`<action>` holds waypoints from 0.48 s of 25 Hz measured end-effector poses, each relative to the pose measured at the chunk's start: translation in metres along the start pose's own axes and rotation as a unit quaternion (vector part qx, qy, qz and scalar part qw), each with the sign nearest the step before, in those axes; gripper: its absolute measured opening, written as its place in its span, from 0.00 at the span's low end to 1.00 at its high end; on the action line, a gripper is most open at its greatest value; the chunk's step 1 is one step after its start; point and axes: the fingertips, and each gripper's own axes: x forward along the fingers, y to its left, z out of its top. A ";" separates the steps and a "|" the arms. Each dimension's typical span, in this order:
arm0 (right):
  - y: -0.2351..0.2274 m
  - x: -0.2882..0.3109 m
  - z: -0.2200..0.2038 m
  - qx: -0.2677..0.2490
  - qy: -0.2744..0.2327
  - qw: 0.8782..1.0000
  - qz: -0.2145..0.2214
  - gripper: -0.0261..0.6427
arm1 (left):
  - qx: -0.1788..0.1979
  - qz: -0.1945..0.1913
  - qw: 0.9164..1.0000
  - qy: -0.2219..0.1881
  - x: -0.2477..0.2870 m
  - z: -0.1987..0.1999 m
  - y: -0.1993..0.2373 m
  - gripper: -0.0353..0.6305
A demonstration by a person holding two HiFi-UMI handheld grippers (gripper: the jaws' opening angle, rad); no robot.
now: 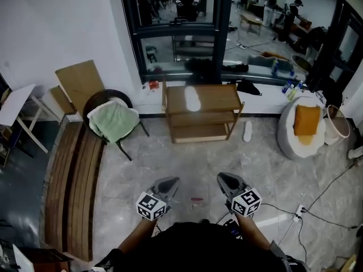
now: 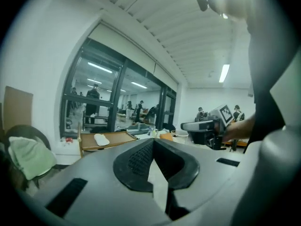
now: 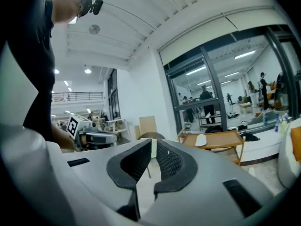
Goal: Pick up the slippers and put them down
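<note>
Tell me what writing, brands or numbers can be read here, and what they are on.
None is readable.
The two marker cubes show black-and-white square patterns, not letters or numbers.
Any print on the small red item below the window is too small to read.

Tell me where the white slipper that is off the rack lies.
Head view: the white slipper lies on the floor just right of the wooden rack, between it and the grey beanbag.
</note>
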 end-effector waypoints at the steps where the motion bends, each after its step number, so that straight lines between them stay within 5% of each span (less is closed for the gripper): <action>1: -0.007 -0.001 -0.002 -0.001 0.003 1.000 -0.018 0.10 | -0.001 0.020 1.000 0.000 -0.001 -0.001 0.006 0.07; 4: -0.019 -0.007 -0.008 0.002 0.012 0.999 -0.040 0.10 | -0.009 0.053 0.998 -0.014 0.000 0.001 0.013 0.07; 12: -0.029 -0.014 0.000 -0.015 -0.013 0.999 -0.034 0.10 | -0.011 0.047 0.999 -0.014 0.019 0.002 0.003 0.07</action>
